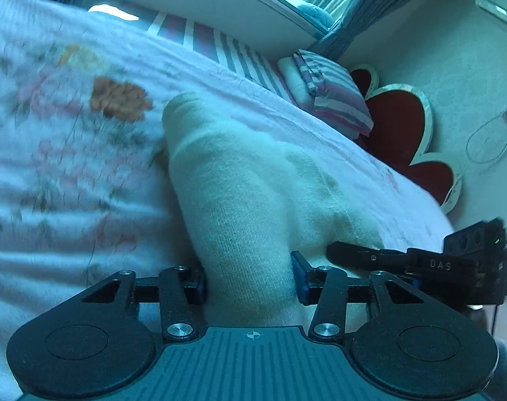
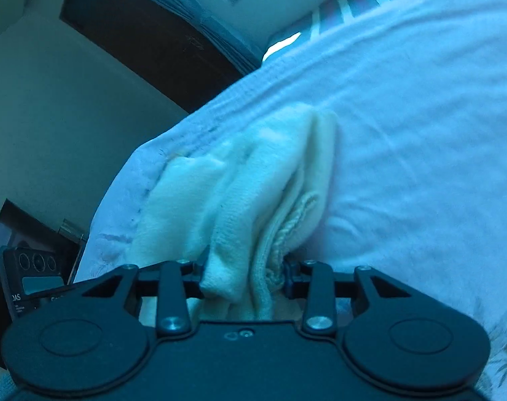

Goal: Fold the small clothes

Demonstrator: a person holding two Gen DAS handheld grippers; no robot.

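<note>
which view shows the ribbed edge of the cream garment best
The right wrist view: the cream garment bunches between the right gripper jaws, and its ribbed edge shows sharply close to the lens. The left wrist view shows only smooth knit.

The letters "DAS" stand in pale print on the black body of the right tool (image 1: pixel 333 250), seen from the left wrist view. In the right wrist view the left tool's body (image 2: pixel 19 287) bears the same mark at the frame's left edge, cut so that only "AS" reads clearly; smaller lines beneath it are too blurred to read.
</note>
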